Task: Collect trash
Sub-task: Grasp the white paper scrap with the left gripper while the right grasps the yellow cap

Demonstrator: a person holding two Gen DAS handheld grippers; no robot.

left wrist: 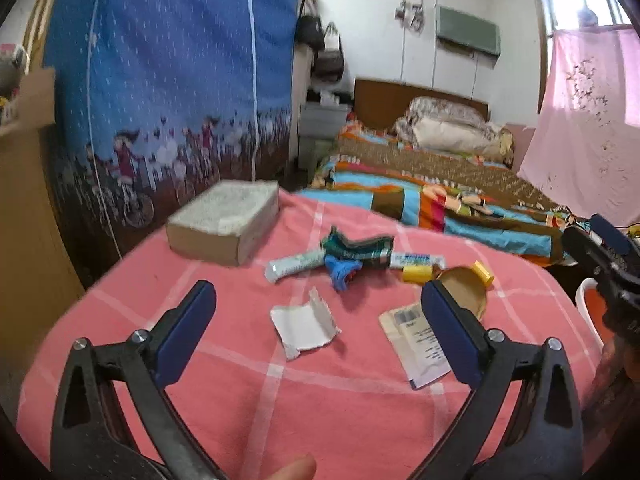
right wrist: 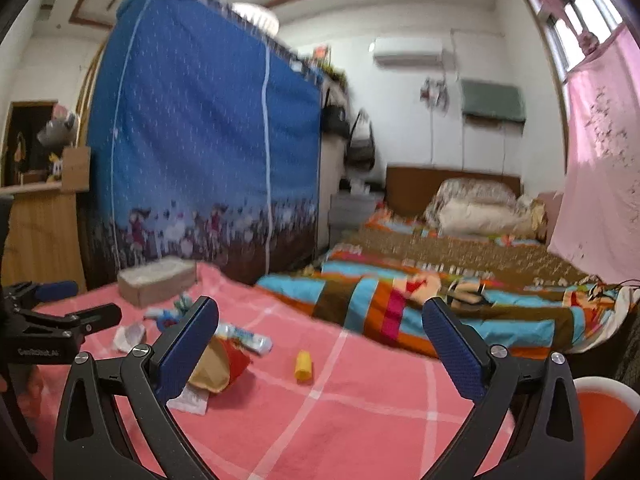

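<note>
— Where's the trash, going from the cardboard box [left wrist: 224, 222]?

— Right of it on the pink cloth [left wrist: 320, 400]: a white tube [left wrist: 294, 266], torn white wrapper [left wrist: 304, 326], then a yellow piece [left wrist: 416, 274].

— The grippers?

— Left gripper [left wrist: 318, 332] spread wide, empty, over the wrapper. Right gripper [right wrist: 320, 340] likewise released, holding nothing.

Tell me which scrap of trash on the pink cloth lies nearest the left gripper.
The torn white paper scrap: it lies between the open left gripper's fingers; the tubes and wrappers sit farther back.
</note>
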